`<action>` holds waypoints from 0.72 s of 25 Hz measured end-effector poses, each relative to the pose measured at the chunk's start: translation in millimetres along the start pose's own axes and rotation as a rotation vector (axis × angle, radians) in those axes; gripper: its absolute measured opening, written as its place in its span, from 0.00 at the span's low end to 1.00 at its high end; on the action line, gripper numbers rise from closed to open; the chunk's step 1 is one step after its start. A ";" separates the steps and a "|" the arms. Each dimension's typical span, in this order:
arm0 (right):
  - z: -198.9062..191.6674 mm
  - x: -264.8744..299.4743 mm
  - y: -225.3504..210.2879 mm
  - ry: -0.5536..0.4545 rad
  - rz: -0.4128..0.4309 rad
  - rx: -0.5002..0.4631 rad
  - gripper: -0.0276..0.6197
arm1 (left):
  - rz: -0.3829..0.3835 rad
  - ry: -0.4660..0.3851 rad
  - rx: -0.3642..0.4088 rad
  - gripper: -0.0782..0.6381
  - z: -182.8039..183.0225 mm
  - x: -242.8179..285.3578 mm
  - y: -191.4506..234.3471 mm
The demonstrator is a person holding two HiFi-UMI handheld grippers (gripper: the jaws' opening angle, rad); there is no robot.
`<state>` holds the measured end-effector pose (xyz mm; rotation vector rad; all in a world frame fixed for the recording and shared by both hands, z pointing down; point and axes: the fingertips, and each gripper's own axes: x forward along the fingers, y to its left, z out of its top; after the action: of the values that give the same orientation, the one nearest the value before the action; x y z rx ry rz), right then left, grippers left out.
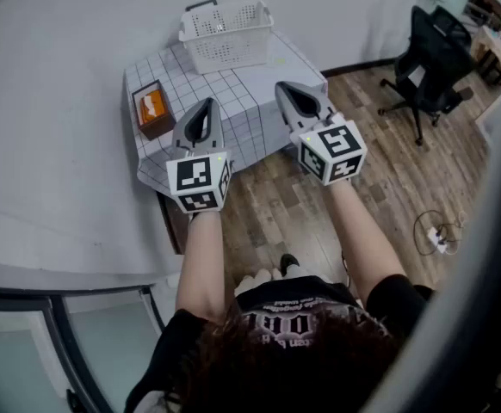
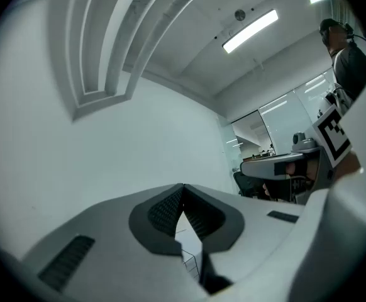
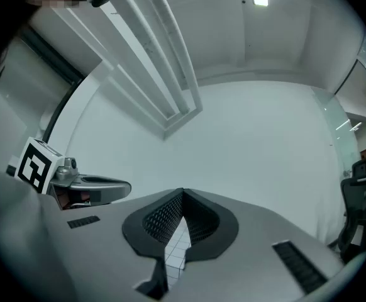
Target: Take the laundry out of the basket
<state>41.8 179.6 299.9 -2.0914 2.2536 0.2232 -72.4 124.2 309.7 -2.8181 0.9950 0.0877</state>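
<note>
White grid-check cloth covers the table (image 1: 250, 110), with wood floor (image 1: 388, 179) around it. Left: orange tissue box (image 1: 152, 110). Left gripper (image 1: 208, 103) over the near edge, jaws together, nothing in them. White basket (image 1: 226, 34) at the far edge, contents unreadable. Right gripper (image 1: 283, 86) likewise closed and empty. Far right: black office chair (image 1: 429, 50). Only the gripper views catch the ceiling light strip (image 2: 250, 30).
</note>
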 end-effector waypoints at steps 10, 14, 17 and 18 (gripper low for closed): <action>-12.1 6.1 -0.8 0.019 0.077 0.004 0.09 | 0.007 0.011 0.002 0.11 -6.3 11.9 -4.1; -15.7 5.9 -12.0 -0.003 0.086 0.026 0.09 | 0.012 0.016 0.002 0.11 -11.0 19.3 -6.6; -19.3 6.7 -25.4 -0.020 0.101 0.061 0.09 | 0.025 0.019 0.004 0.11 -13.7 26.8 -6.6; -19.6 7.1 -30.4 -0.030 0.108 0.077 0.09 | 0.028 0.021 0.002 0.11 -14.7 29.7 -6.9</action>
<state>72.5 167.7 316.2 -1.9184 2.3209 0.1687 -44.8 108.7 321.9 -2.8092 1.0391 0.0601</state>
